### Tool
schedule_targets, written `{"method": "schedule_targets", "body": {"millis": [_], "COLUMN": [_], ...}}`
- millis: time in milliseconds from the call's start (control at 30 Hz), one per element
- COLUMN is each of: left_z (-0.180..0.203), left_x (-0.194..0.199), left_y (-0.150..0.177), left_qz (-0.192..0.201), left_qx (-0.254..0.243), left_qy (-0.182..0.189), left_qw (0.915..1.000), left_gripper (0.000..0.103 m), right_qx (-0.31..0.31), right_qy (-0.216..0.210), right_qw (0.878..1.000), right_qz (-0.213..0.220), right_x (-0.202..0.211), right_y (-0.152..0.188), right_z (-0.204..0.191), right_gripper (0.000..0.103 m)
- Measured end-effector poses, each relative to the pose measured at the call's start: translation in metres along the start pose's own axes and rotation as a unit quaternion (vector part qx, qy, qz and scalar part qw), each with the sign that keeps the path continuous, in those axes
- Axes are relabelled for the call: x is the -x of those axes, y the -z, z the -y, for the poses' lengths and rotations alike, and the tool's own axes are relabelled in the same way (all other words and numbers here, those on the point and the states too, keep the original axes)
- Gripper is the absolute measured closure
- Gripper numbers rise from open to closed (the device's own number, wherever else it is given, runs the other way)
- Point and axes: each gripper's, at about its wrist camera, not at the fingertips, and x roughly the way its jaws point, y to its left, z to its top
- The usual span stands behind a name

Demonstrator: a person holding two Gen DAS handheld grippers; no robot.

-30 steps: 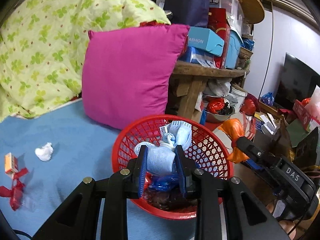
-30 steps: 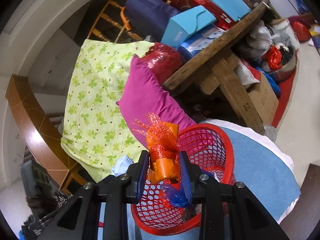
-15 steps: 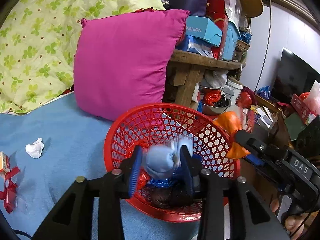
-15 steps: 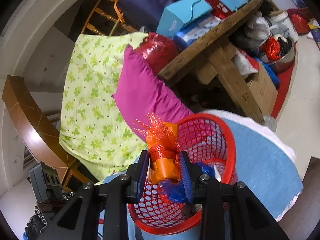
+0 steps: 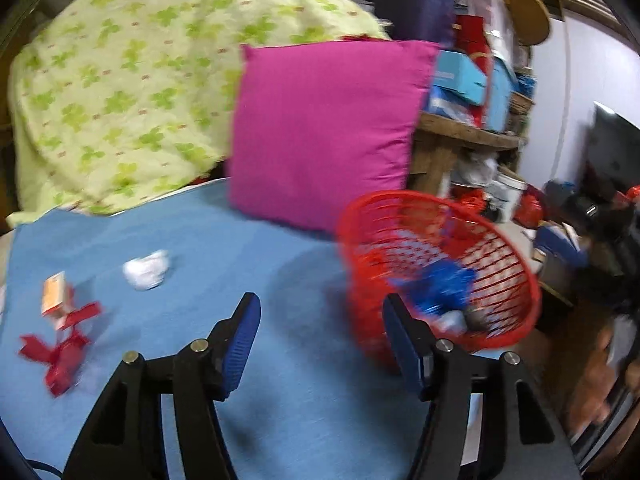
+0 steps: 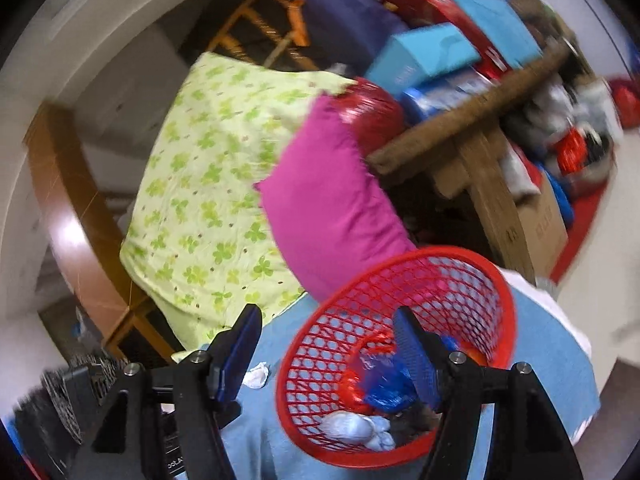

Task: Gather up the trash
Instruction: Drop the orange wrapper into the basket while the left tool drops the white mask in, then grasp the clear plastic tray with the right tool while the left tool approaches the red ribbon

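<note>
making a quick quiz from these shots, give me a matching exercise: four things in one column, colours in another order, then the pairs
Things:
1. basket
2. cushion
3. crumpled tissue
4. blanket

Colours:
a. white
b. light green with clover print
c. red
d. magenta

Pairs: 1-c, 2-d, 3-a, 4-b

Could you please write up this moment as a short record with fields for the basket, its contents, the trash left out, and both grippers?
basket: red mesh basket on the blue sheet, beside the pink pillow
contents: blue wrapper, pale blue mask
trash left out: white paper wad, red ribbon scrap, small orange box
left gripper: jaws just opened, nothing between them
right gripper: jaws just opened, nothing between them
</note>
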Motion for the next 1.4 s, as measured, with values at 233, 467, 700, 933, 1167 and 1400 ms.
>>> {"method": "schedule_targets", "body": {"millis": [233, 467, 700, 933, 1167, 1400], "left_z": [-0.094, -0.157, -0.192, -0.230, -0.252, -0.271], "left_x": [0.032, 0.061, 0.066, 0.054, 0.033, 0.028], "left_y": [0.037, 0.060, 0.077, 0.097, 0.091, 0.090], "left_qz": [-0.003, 0.012, 0.026, 0.002, -0.011, -0.030], "left_qx": [0.060, 0.123, 0.153, 0.197, 0.217, 0.228], "left_qy": [-0.103, -0.175, -0.212, -0.236, -0.225, -0.192], "left_qw": [0.9929, 0.9768, 0.9648, 0.9515, 0.9500, 0.9540], "left_gripper": [0.038, 0.038, 0.038, 0.038, 0.038, 0.038], "right_qx": [0.095, 0.152, 0.167, 0.163, 0.138, 0.084], "right_qy": [-0.043, -0.084, -0.102, -0.110, -0.111, -0.122], "right_qw": [0.995, 0.984, 0.978, 0.972, 0.957, 0.939], "right_qz": [0.003, -0.028, -0.078, -0.128, -0.229, -0.311], "right_x": [-0.005, -0.019, -0.044, -0.076, -0.161, -0.236], "right_y": [0.023, 0.055, 0.085, 0.107, 0.126, 0.151], "right_z": [-0.062, -0.109, -0.138, -0.152, -0.168, -0.169], "right_gripper": [0.031, 0.031, 0.031, 0.031, 0.031, 0.031]}}
